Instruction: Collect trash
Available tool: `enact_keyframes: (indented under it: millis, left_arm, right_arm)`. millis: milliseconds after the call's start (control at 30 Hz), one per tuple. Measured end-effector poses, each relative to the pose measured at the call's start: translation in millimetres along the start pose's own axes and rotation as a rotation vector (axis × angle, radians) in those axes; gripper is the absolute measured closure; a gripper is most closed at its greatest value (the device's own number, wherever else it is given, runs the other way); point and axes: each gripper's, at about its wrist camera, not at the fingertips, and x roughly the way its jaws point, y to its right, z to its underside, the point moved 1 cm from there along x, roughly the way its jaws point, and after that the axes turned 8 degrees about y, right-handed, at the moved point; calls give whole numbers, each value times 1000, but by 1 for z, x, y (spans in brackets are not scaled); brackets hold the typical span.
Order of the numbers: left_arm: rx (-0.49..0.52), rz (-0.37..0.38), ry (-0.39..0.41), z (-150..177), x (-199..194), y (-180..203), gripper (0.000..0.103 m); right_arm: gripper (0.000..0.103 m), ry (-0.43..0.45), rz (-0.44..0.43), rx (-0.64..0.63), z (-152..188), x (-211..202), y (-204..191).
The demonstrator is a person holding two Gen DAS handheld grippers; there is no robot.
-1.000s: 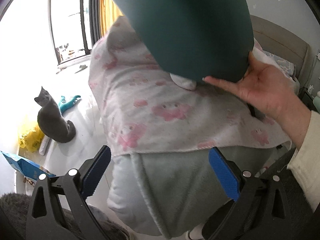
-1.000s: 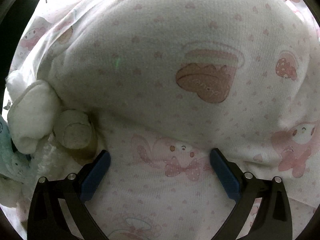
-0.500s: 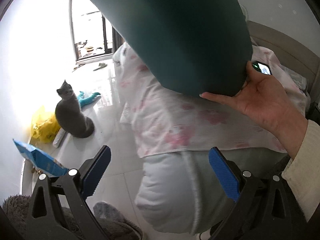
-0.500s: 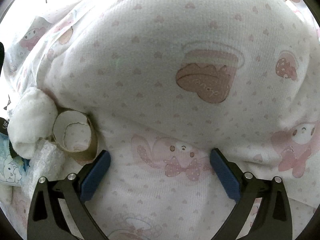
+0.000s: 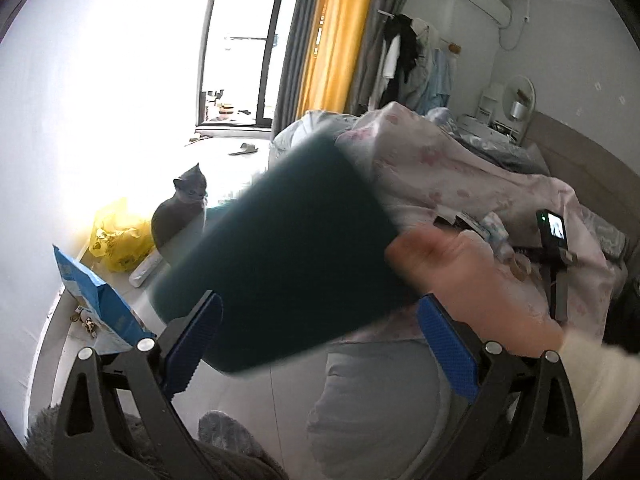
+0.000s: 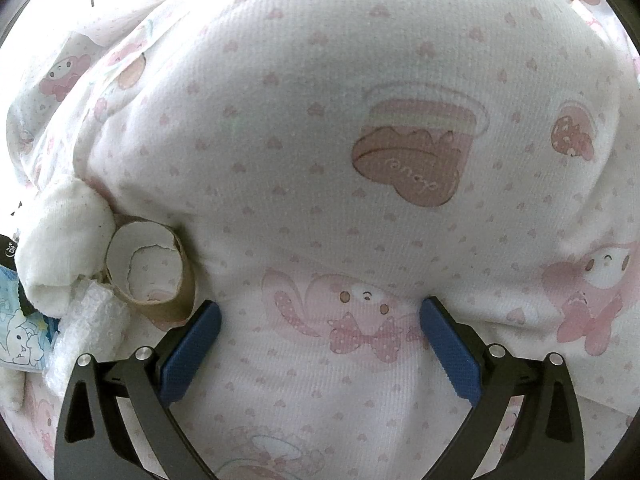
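Note:
A dark green bin (image 5: 280, 264) fills the middle of the left wrist view, tilted and blurred, with a bare hand (image 5: 460, 276) gripping its right edge. My left gripper (image 5: 320, 300) is open just below it, and I cannot tell whether the pads touch it. On the bed beyond lie a tissue packet (image 5: 494, 232) and a cardboard roll (image 5: 520, 266). My right gripper (image 6: 320, 306) rests open on the pink-print sheet, facing a pillow (image 6: 320, 120). To its left are a torn cardboard tube (image 6: 150, 276), a white wad (image 6: 60, 248), bubble wrap (image 6: 88, 336) and a blue packet (image 6: 20, 332).
A grey cat (image 5: 180, 212) sits on the white floor beside a yellow plastic bag (image 5: 116, 236) and an open blue bag (image 5: 96, 292). The bed (image 5: 460, 184) takes up the right side. A device with a lit screen (image 5: 554, 232) stands on it. Grey fuzzy slippers (image 5: 228, 432) are below.
The hand has swung the green bin down from above the bed to just in front of my left gripper, and that view has turned toward the room. The right gripper has stayed still.

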Motion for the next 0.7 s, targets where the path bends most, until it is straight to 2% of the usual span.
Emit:
enact_keyframes:
  millis: [267, 400, 700]
  left_arm:
    - [-31, -28, -45, 0, 8, -16, 4]
    - [-66, -3, -71, 1, 12, -24, 4]
    - [-60, 4, -125, 6, 25, -23, 4]
  right_arm:
    - [2, 0, 0, 0, 0, 0, 0]
    - [2, 0, 0, 0, 0, 0, 0]
    - [2, 0, 0, 0, 0, 0, 0]
